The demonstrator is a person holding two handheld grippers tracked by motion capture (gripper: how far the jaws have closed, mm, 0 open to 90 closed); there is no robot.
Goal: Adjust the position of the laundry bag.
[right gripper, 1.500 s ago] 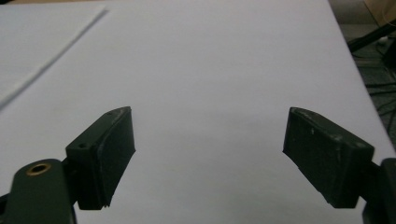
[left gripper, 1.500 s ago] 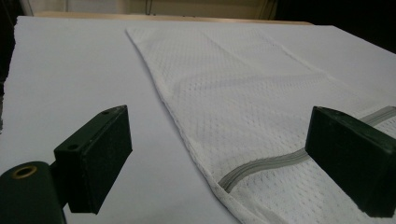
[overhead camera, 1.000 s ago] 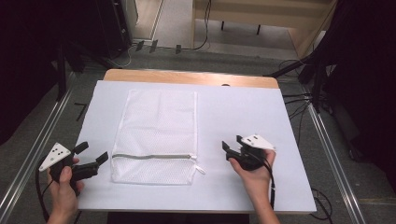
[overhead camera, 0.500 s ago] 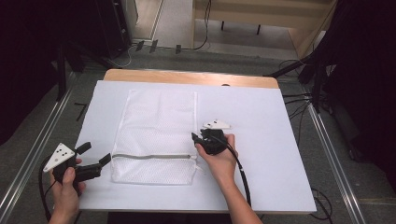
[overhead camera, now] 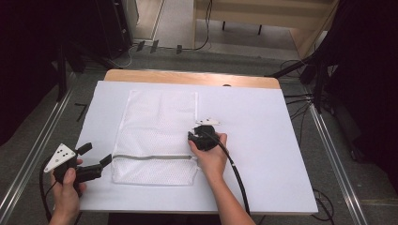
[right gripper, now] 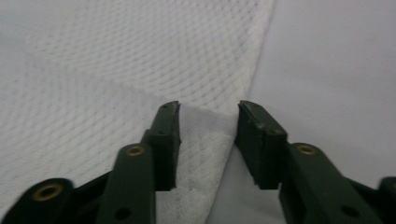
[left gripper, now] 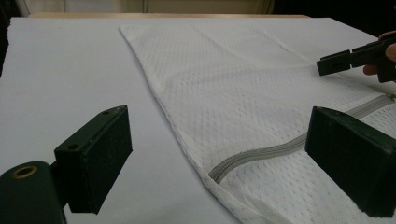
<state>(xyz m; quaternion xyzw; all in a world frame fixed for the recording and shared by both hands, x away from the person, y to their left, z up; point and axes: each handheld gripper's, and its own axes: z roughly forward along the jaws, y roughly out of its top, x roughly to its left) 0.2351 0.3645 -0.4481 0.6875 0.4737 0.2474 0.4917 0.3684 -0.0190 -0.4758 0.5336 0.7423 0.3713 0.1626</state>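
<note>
Lay flat on the white worktop [overhead camera: 263,140], toward its left-centre: a white mesh laundry bag [overhead camera: 157,126] with a grey zip [overhead camera: 152,157] across its near end. Straddled the bag's right edge just above the zip's end with the right gripper [right gripper: 205,135], jaws partly apart and not yet pinching. Hovered off the near-left corner with the left gripper [left gripper: 215,158], jaws wide; bare worktop right of the bag.

A white mesh bag [overhead camera: 157,136] lies flat on the table [overhead camera: 263,140], the right hand-held gripper [overhead camera: 196,136] at its right edge.
</note>
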